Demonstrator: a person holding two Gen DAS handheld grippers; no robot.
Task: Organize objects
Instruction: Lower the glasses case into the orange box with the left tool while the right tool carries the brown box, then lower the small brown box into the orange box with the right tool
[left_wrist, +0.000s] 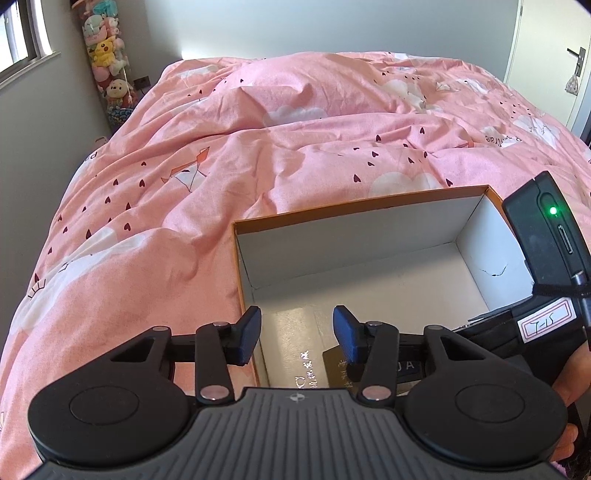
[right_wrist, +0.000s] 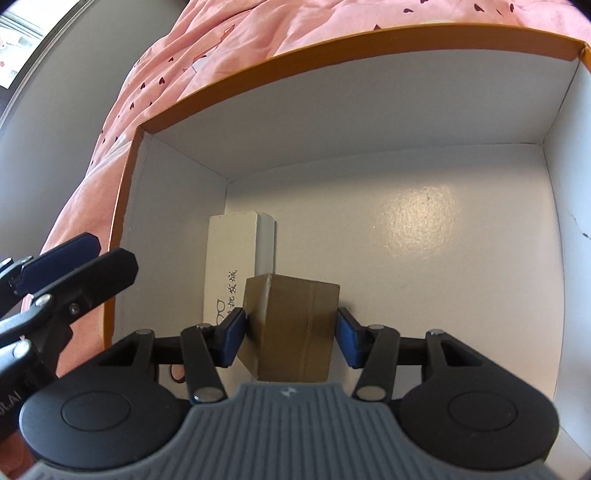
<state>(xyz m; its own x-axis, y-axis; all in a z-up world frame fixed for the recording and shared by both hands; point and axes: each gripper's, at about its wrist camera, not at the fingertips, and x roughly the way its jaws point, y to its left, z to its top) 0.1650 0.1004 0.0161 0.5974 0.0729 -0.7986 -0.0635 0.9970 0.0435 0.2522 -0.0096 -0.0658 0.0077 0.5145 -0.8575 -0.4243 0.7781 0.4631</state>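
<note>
- brown box (right_wrist: 295, 332) clamped between right claw (right_wrist: 290, 334) pads, low inside the big carton (right_wrist: 332, 48), near its left end
- white box (right_wrist: 236, 266) with printed characters lies on carton floor, just left of and touching the brown box, against carton's left wall
- left claw (left_wrist: 297, 334) apart, nothing between the pads, above carton's near-left corner
- carton: orange outside, white inside, sits on bed with pink quilt (left_wrist: 258, 147)
- hand (left_wrist: 569, 387) at right edge
</note>
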